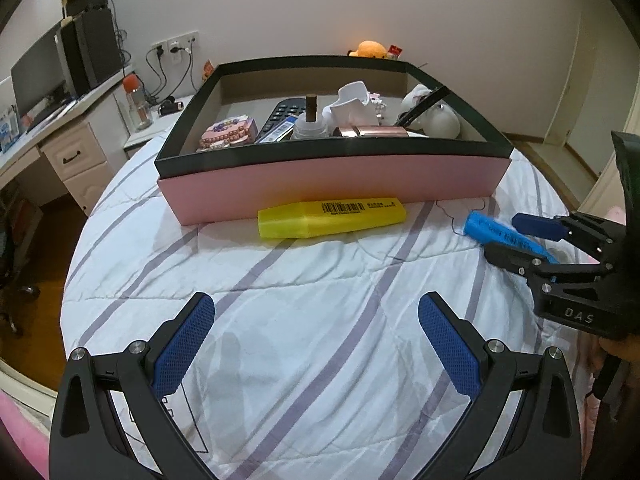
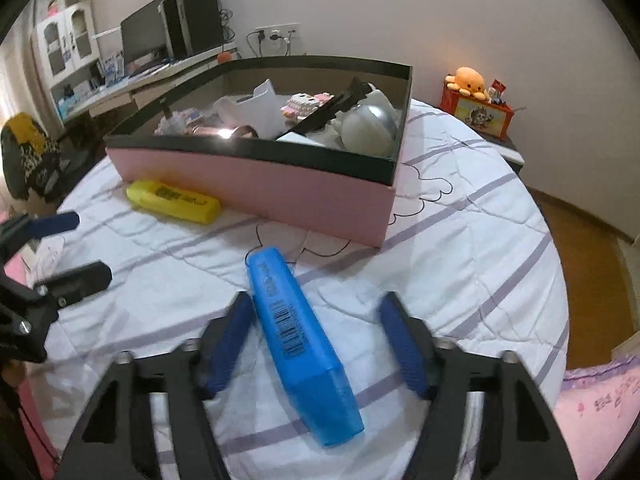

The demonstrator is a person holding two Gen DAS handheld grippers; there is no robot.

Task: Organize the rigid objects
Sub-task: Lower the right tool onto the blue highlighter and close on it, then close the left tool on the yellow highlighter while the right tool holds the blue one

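Blue highlighter point(image 2: 298, 340) between the pads of the right claw point(image 2: 316, 344) on the bed point(image 1: 320, 320)

Pads not pressing it; left claw point(image 1: 316, 344) open, empty. Yellow highlighter point(image 1: 331, 218) lies against the pink box point(image 1: 332, 184).

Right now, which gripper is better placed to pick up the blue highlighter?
Right. The right gripper already straddles the blue highlighter, while the left gripper hangs open over bare bedsheet.
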